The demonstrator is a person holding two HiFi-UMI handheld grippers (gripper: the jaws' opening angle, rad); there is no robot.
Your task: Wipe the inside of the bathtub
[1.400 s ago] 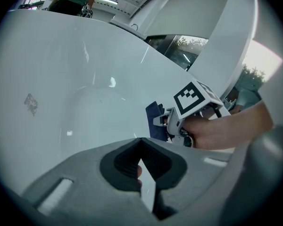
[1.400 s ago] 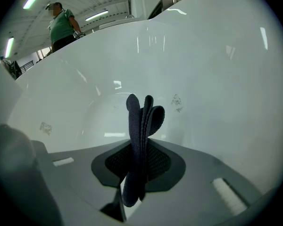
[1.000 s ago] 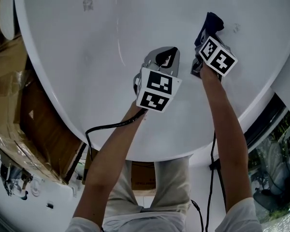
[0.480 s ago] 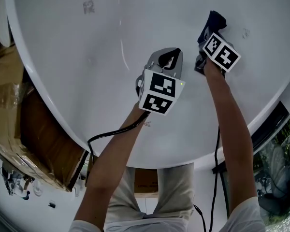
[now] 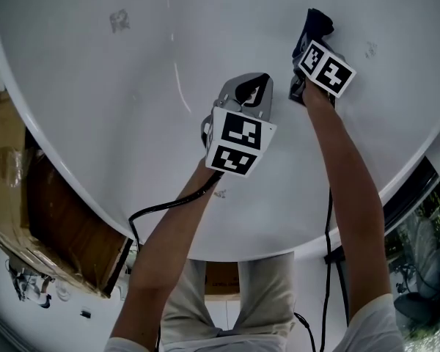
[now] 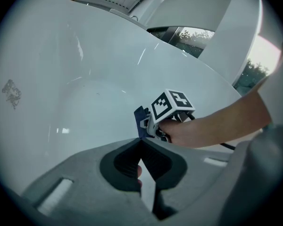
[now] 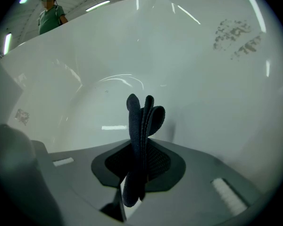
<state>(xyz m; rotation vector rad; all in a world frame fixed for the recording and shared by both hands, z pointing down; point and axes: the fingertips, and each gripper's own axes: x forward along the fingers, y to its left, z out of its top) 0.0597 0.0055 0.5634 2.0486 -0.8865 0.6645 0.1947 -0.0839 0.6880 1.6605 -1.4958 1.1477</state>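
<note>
The right gripper (image 5: 306, 41), pinching the cloth (image 5: 316, 22), slides farther up the bathtub (image 5: 132, 86), so wiping goes on; the left gripper (image 5: 248, 86) stays closed and empty.

Item one, your left gripper (image 5: 257, 79): jaws closed tip to tip with nothing between them; marker cube (image 5: 238, 141) turned up toward your head; left forearm (image 5: 169, 248) bare, bent slightly and reaching forward. Item two, your right gripper (image 5: 308, 44): held further forward than the left; jaws clamped on a folded dark cloth (image 7: 140, 121); right hand (image 6: 179, 133) wrapped around the grip; right forearm (image 5: 348, 189) bare, extended nearly straight.
</note>
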